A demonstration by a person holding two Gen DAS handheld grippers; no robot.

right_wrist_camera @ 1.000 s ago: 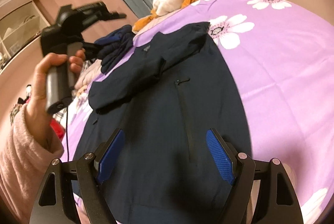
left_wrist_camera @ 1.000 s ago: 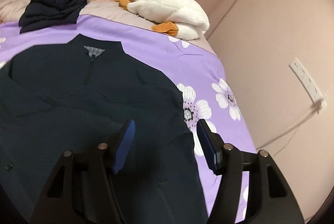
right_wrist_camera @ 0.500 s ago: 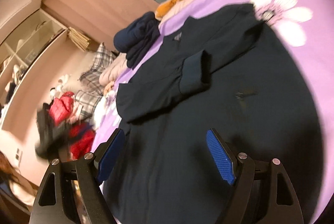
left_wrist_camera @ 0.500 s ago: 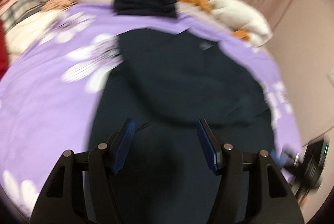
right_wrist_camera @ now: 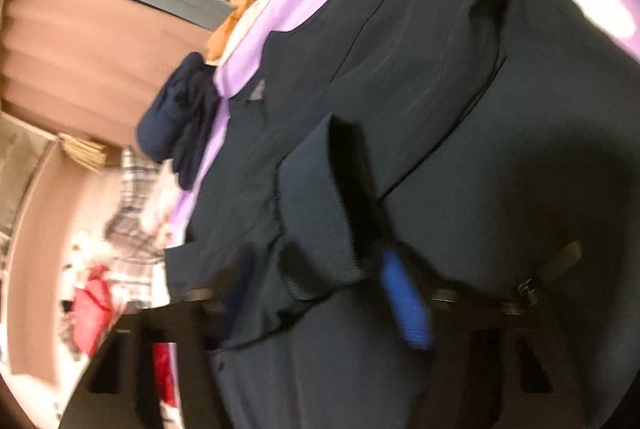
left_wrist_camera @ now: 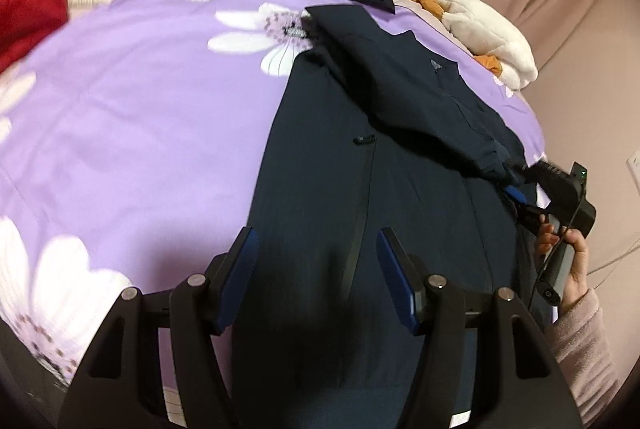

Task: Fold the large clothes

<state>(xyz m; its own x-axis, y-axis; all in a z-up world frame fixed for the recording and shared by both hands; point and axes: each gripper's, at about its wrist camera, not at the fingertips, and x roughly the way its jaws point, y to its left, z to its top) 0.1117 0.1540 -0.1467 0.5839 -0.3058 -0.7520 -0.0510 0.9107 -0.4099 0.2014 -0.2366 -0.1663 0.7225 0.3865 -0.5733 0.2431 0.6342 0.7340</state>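
Navy jacket [left_wrist_camera: 360, 165] lies limp on the bed [left_wrist_camera: 140, 117]; our right gripper [right_wrist_camera: 320, 293] fingers straddle its cuff [right_wrist_camera: 320, 213], left gripper [left_wrist_camera: 316, 269] fingers apart, empty.

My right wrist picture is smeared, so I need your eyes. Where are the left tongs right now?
Observer: The left tongs are open over the jacket, above its lower front, gripping nothing.
Operator: And how do my right tongs look from that side?
Observer: The right tongs are at the jacket's edge on the side of the wall, right at the cuff of the sleeve folded across the chest. Whether they grip it cannot be told.
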